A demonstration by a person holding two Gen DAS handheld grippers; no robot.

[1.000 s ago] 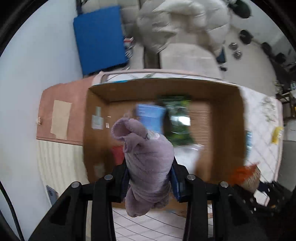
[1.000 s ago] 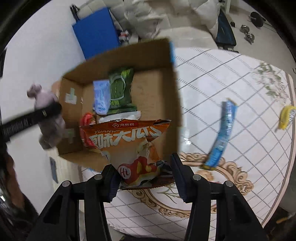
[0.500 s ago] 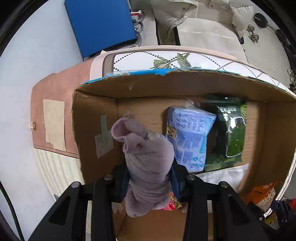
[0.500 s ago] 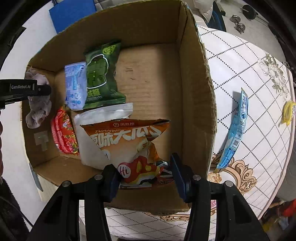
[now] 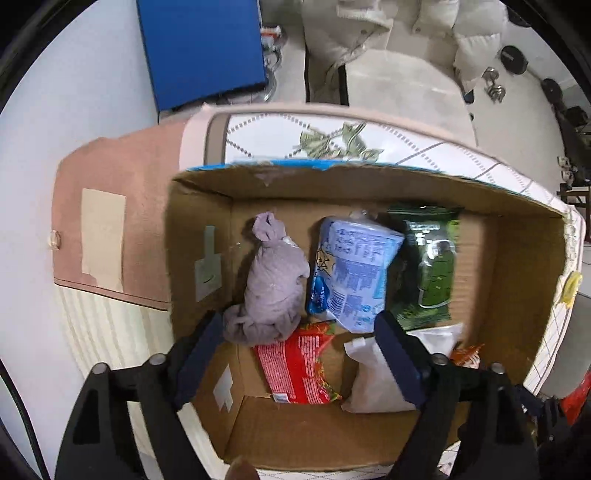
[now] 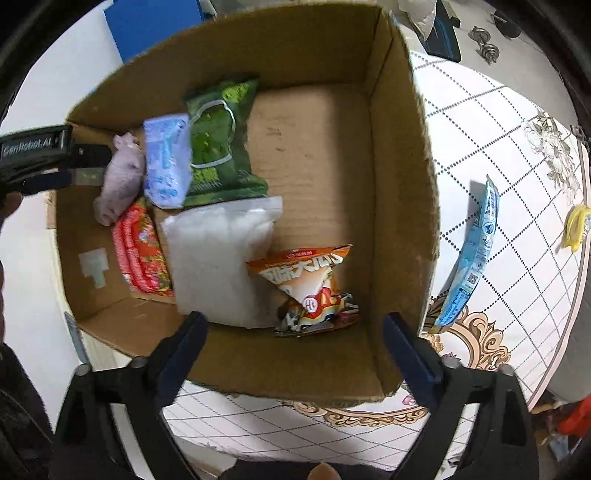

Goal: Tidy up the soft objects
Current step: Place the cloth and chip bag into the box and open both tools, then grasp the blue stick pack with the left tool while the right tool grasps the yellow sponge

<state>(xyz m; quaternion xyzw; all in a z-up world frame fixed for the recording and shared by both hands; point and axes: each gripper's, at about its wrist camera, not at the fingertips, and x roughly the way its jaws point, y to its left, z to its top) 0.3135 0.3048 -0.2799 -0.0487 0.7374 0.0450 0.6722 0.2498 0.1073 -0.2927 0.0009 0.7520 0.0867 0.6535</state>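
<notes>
Over the box [image 6: 399,155] | both tools spread, empty | right view only: blue sachet [image 6: 472,254] on table

The place was a home, likely a living room. A cardboard box [image 6: 399,155] sat on a table [image 6: 509,155] covered with a white, floral, diamond-patterned cloth. Beyond the box stood a pale sofa [image 5: 402,85] with a cream puffer jacket [image 5: 373,26] draped over it. To the right of the sofa, dumbbells [image 5: 493,83] lay on the floor. A blue panel [image 5: 203,48] leaned to its left.
</notes>
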